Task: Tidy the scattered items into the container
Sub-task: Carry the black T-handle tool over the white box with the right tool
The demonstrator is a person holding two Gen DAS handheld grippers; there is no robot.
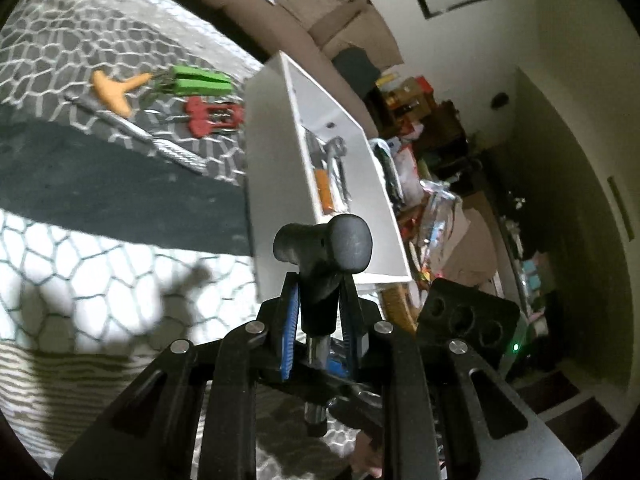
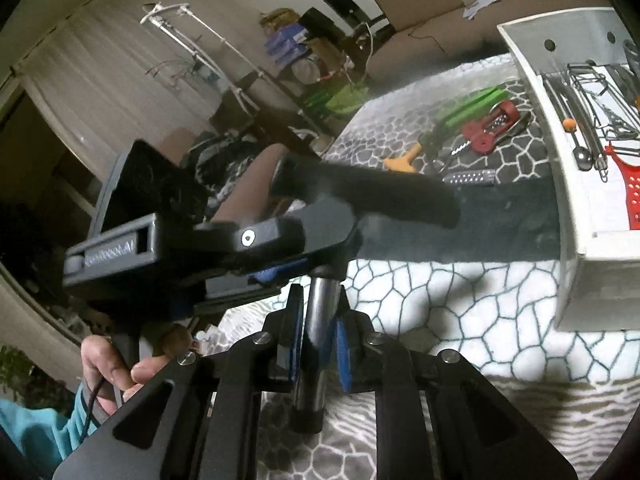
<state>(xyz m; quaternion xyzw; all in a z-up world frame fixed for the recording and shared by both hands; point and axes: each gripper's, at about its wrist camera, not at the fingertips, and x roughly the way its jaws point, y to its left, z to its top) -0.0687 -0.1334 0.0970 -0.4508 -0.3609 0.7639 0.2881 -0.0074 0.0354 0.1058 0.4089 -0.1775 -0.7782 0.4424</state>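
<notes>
Two grippers share one load: I see the white container on the patterned blanket, utensils inside, more scattered beside it. Between them I hold a black T-handled tool raised near the container. My left gripper pinches its neck; my right gripper pinches its metal shaft. Smaller still, an orange-handled tool lies on the blanket.
</notes>
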